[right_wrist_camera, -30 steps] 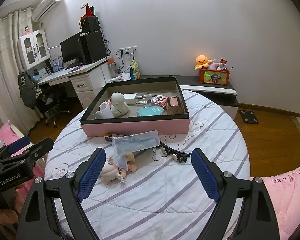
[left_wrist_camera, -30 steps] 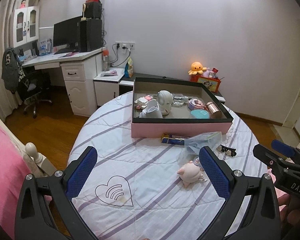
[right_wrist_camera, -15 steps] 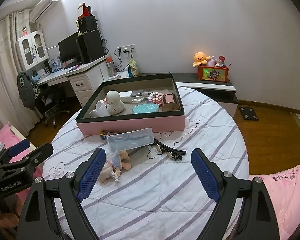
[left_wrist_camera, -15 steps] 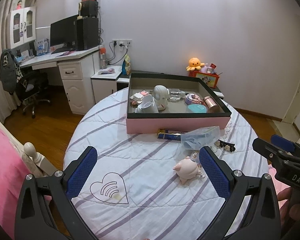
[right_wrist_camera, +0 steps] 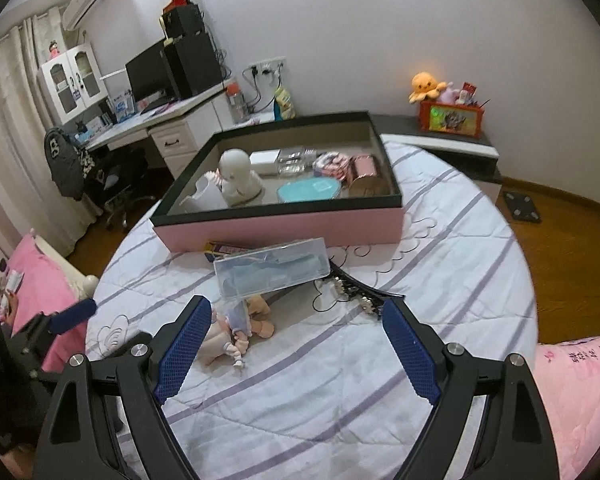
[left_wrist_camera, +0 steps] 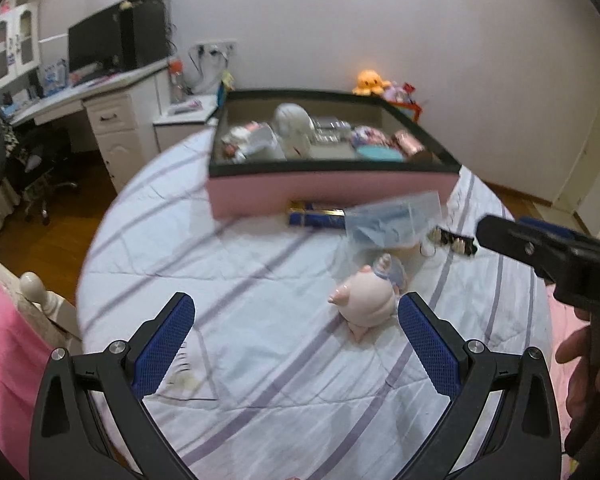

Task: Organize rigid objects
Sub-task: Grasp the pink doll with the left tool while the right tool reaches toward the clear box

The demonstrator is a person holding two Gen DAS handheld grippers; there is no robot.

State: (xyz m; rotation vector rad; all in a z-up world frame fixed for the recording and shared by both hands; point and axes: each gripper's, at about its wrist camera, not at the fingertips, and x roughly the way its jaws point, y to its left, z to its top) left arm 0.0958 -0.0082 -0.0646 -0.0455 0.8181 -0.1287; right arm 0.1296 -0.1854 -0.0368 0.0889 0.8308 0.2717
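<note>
Here both claws gape empty above pink doll (right_wrist_camera: 224, 340), clear case (right_wrist_camera: 272, 274) and hair clip (right_wrist_camera: 360, 294).

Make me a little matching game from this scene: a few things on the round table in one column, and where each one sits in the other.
Things:
1. teal lid
2. clear plastic case
3. pink pig toy
4. black hair clip

Places:
A. leaning on the toy, in front of the box
B. inside the pink box
C. on the quilt, right of the case
D. nearest the left gripper

Pairs: 1-B, 2-A, 3-D, 4-C
</note>
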